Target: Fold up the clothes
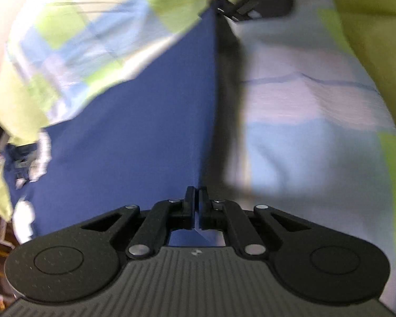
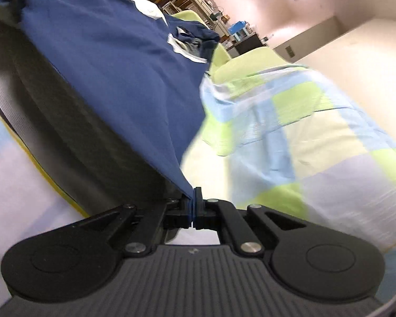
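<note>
Patchwork bedding in lime, pale blue and cream (image 2: 298, 121) lies under the dark blue cloth garment (image 1: 134, 132), stretched between the left tool (image 1: 196, 200) and right tool (image 2: 195, 203), both clamped on its edge. Best keep that edge taut and level while folding.

My left gripper (image 1: 197, 196) is matt black plastic with shiny metal rivets, and my right gripper (image 2: 194, 198) is the same, with a ribbed grey base. The blue garment (image 1: 134, 137) is smooth matt cloth. The checked bedcover (image 2: 316, 132) looks like soft cloth.
</note>
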`<state>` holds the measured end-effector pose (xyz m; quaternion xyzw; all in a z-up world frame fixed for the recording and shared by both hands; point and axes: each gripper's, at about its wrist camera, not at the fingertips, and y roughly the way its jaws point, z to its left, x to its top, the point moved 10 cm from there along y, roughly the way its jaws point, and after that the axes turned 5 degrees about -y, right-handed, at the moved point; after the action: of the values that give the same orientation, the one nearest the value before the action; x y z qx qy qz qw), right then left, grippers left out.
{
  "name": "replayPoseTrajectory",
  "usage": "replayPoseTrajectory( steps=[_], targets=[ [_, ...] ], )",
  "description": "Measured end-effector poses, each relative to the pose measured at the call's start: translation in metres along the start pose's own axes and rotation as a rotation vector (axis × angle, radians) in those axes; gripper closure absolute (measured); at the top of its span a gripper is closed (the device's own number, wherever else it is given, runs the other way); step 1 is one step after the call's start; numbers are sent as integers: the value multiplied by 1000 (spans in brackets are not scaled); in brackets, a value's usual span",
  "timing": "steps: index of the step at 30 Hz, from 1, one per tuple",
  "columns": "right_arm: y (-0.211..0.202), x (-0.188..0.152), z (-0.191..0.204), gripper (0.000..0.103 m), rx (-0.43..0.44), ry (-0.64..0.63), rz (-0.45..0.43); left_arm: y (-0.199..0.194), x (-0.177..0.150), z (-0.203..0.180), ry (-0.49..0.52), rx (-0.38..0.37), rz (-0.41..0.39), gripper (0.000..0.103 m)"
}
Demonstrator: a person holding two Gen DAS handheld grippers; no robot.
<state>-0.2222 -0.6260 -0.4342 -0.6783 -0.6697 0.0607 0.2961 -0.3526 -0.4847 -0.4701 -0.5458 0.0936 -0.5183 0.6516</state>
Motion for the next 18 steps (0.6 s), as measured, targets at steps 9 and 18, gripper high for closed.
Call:
replayPoseTrajectory(
  steps=[9, 18],
  targets=[
    [5, -21, 62, 82, 206, -73, 134, -50, -54, 12, -80, -11, 135, 102],
    [-81, 77, 102, 76, 459, 323, -1, -70, -124, 66, -137, 115, 274, 99]
  ],
)
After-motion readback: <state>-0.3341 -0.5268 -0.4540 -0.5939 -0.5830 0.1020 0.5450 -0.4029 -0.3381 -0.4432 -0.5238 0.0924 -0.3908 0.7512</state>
